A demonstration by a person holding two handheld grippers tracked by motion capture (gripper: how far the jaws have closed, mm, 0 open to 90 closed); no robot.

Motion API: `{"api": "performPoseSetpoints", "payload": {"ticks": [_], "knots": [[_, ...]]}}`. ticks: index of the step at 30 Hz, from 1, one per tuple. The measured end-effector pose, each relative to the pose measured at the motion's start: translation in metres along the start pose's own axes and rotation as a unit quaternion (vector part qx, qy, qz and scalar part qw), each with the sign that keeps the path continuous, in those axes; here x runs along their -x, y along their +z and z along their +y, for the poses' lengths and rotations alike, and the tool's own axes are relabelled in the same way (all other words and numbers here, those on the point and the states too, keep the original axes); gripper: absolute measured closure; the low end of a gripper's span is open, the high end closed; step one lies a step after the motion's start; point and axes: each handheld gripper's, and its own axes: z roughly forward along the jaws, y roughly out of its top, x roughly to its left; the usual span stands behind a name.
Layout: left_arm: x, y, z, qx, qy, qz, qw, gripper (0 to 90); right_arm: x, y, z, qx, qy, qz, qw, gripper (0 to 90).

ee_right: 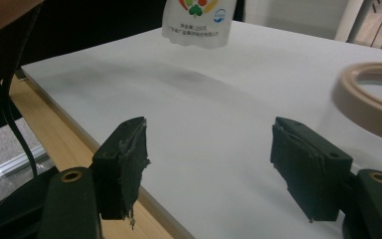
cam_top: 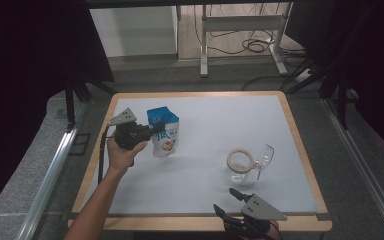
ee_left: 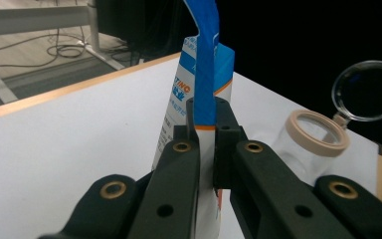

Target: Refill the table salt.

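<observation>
White mat on a wood-edged table (cam_top: 300,145), dark curtains round it, desk legs and cables behind. Nearest: right gripper (cam_top: 227,201) at the front edge, jaws wide apart, nothing between them. Beyond it the clear jar (cam_top: 242,167), beige rim, hinged lid flipped open, looks empty. Far left: left gripper (cam_top: 155,131) clamped tight on the snack pouch (cam_top: 165,132), lifted off the mat. Pouch is white, blue top, fruit print. Pickup done; presumably filling the jar is left.

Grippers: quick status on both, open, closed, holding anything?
Left gripper: closed on the blue-and-white pouch, pinching its side edge, pouch lifted off the table.
Right gripper: open, nothing between its jaws, at the table's near edge.
</observation>
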Motion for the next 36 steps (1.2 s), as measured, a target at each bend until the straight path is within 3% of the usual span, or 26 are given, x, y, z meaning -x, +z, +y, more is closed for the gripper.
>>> {"api": "performPoseSetpoints", "payload": {"ticks": [9,18,28,36], "knots": [[0.013,0.004,-0.001,-0.003,-0.004,-0.022,0.9997,90.0,-0.012,0.042,0.008,-0.003,0.003,0.013,0.9999,31.0],[0.031,0.006,-0.004,0.0,0.003,-0.041,0.9991,90.0,-0.01,0.081,0.003,-0.026,0.011,0.0,0.9996,30.5],[0.047,0.008,-0.001,-0.002,0.013,-0.06,0.9981,90.0,-0.009,0.107,-0.001,-0.046,0.004,-0.017,0.9988,28.7],[0.055,0.007,0.0,-0.002,0.016,-0.066,0.9977,90.0,-0.01,0.118,-0.003,-0.049,-0.001,-0.029,0.9984,28.7]]}}
